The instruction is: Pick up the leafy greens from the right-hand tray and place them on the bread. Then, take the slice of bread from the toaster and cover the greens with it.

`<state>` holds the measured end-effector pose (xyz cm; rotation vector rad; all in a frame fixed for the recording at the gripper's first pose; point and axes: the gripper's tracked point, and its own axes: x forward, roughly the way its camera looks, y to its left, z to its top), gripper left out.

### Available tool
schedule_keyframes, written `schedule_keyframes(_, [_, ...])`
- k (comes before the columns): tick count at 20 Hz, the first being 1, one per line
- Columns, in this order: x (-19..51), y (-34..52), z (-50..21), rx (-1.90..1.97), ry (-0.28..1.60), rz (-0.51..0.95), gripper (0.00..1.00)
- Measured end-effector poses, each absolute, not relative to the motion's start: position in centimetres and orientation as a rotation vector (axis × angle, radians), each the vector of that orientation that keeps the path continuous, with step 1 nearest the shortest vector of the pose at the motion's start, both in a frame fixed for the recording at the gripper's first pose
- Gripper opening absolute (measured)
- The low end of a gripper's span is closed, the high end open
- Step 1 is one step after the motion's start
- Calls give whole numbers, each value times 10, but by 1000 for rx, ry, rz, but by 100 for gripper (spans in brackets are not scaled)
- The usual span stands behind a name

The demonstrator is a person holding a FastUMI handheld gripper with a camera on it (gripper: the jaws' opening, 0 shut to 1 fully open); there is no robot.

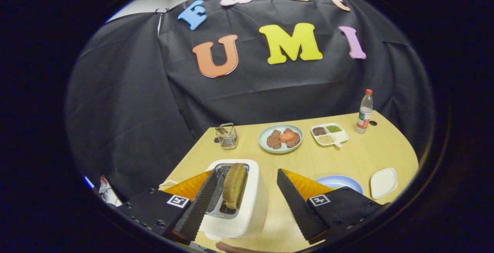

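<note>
Two ribbed tongs (247, 203) spread wide, glossy white toaster (235, 203) between, rough brown bread slice (234, 185) (upright in slot)

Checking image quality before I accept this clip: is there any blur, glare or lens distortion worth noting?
Gripper view: strong fisheye bending, the table edge curving; the toaster and its bread slice between the open gripper fingers look sharp, lighting is even, with mild sheen on the white toaster; no motion blur.
</note>
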<state>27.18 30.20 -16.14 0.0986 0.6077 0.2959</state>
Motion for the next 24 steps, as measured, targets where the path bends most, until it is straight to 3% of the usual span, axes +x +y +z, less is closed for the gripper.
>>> schedule_keyframes(2, [282,312,-173,60,621,289,95])
schedule_keyframes(5, [288,319,-196,80,681,265,71])
schedule_keyframes(6, [291,320,-199,85,691,257,71])
schedule_keyframes(11, [297,323,-204,61,699,260,49])
schedule_keyframes(13, [293,320,-203,23,697,247,23])
schedule_keyframes(14, [292,322,-202,15,698,249,18])
schedule_keyframes(16, [287,320,-198,-7,689,231,16])
schedule_keyframes(17, [286,323,-192,-14,682,237,10])
schedule_keyframes(24, [276,333,-121,-13,563,260,10])
